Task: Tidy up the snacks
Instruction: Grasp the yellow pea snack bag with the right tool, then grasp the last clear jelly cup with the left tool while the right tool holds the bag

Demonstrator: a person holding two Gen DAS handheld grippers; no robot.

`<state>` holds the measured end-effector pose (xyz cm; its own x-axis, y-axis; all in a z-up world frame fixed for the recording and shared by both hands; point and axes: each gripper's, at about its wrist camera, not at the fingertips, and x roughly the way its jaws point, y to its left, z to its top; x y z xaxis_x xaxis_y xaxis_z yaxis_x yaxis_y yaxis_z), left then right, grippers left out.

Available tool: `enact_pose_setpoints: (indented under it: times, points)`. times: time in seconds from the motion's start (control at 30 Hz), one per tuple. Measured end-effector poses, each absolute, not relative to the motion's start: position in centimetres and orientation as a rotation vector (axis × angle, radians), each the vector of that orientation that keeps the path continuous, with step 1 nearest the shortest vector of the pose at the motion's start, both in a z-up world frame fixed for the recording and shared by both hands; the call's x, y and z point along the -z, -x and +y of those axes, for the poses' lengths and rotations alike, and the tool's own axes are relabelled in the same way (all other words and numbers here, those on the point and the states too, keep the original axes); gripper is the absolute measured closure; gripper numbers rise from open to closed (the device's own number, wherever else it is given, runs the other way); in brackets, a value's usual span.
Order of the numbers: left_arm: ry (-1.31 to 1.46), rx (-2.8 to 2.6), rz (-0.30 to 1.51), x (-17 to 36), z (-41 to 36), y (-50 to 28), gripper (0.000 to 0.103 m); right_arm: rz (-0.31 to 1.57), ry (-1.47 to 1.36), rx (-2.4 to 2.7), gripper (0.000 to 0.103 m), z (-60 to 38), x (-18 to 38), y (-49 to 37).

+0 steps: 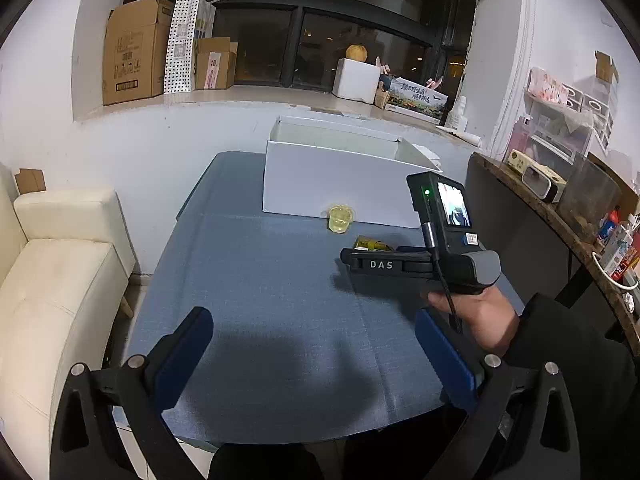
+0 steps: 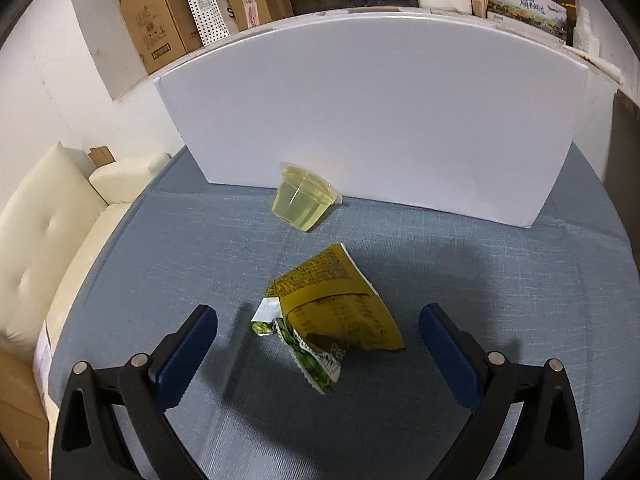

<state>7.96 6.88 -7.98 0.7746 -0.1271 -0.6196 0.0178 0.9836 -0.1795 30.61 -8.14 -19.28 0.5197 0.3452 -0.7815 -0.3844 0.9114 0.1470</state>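
This is a lived-in room of a home. A cream tufted sofa [image 1: 60, 280] fills the left of the frame, beside a table under a blue cloth [image 1: 260, 280]. Cardboard boxes [image 1: 134, 50] and a dotted paper bag [image 1: 186, 44] crowd the sill of a dark window [image 1: 340, 52] at the top, and at the right edge stand cluttered plastic drawer units [image 1: 560, 128].

White plastered walls [image 1: 36, 92] enclosed the room. A dark-framed window [image 1: 320, 20] showed night outside above a pale ledge [image 1: 248, 94] stacked with brown cardboard boxes [image 1: 132, 52]. A cream tufted leather sofa [image 1: 52, 280] stood left of the blue-clothed bench [image 1: 260, 288].
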Motion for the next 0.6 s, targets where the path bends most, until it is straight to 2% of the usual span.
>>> enact_pose_setpoints:
  times: [0.03, 0.07, 0.23, 0.3, 0.33, 0.37, 0.6]
  points:
    - [0.168, 0.077, 0.683, 8.0, 6.9, -8.0, 0.000, 0.913, 0.077, -0.422, 0.018, -8.0, 19.2, -30.5]
    - [0.168, 0.076, 0.683, 8.1, 6.8, -8.1, 0.000, 0.907, 0.083, -0.428, 0.037, -7.9, 19.2, -30.5]
    - [0.165, 0.080, 0.699, 8.6, 6.6, -8.6, 0.000, 0.900, 0.078, -0.450, 0.043, -8.6, 18.6, -30.3]
    - [0.154, 0.077, 0.704, 8.8, 6.3, -9.1, 0.000, 0.883, 0.089, -0.445, 0.056, -8.7, 18.1, -29.9]
    - [0.149, 0.078, 0.707, 8.8, 6.2, -9.3, 0.000, 0.878, 0.087, -0.448, 0.056, -8.9, 17.8, -29.7]
    - [0.143, 0.077, 0.710, 8.9, 6.0, -9.6, 0.000, 0.870, 0.083, -0.451, 0.063, -9.1, 17.3, -29.5]
    - [0.086, 0.073, 0.735, 9.6, 5.2, -13.8, 0.000, 0.795, 0.064, -0.476, 0.063, -11.2, 13.9, -27.7]
